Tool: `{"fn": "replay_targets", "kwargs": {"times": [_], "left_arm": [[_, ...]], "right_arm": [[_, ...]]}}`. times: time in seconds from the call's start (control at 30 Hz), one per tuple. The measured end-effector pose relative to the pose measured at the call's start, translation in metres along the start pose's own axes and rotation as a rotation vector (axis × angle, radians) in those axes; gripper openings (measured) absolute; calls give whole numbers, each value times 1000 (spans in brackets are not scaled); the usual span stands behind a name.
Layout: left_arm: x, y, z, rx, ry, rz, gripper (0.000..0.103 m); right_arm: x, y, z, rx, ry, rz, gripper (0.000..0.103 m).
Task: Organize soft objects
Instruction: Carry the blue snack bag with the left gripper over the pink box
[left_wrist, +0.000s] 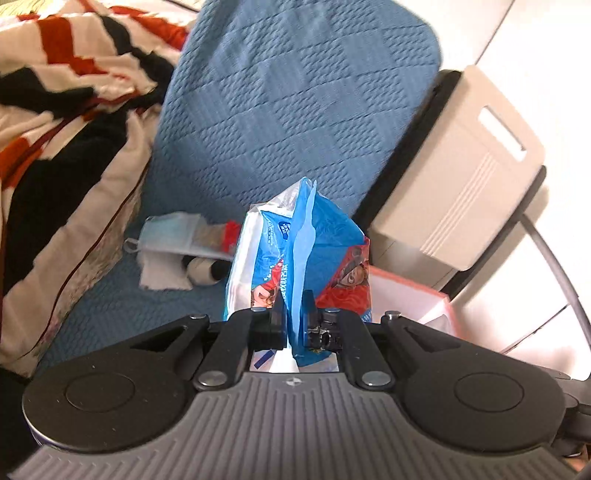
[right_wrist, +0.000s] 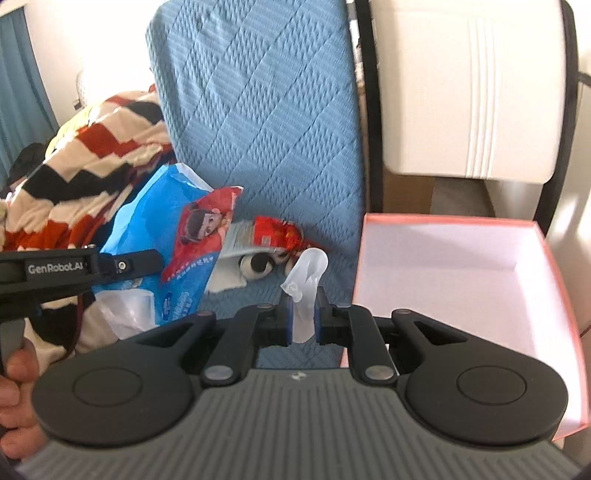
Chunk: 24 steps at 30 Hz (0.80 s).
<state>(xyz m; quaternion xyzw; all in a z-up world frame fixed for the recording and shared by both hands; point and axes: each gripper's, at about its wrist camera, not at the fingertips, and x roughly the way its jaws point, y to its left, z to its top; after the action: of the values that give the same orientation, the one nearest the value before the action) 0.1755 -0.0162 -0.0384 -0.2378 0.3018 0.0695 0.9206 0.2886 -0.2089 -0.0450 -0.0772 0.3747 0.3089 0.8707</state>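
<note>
left gripper (left_wrist: 294, 320) clamps crumpled blue pack (left_wrist: 295, 254) | cartoon print

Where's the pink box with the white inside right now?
The open pink cardboard box fills the right side of the right wrist view, beside the blue quilted cover and below the cream plastic bin; the left wrist view shows only a corner.

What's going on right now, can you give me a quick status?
Left gripper shut on blue packet. Right gripper shut on clear plastic piece. Pink box open beside right gripper, path unobstructed.
</note>
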Motion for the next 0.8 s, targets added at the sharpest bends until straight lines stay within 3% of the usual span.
{"fn": "replay_targets", "kwargs": {"times": [0.5, 0.8], "left_arm": [[-1, -56, 2, 47, -25, -80, 8], [19, -83, -7, 79, -7, -99, 8]], "right_arm": [[-32, -37, 8, 9, -58, -64, 14], [-33, -70, 0, 35, -44, -99, 14]]}}
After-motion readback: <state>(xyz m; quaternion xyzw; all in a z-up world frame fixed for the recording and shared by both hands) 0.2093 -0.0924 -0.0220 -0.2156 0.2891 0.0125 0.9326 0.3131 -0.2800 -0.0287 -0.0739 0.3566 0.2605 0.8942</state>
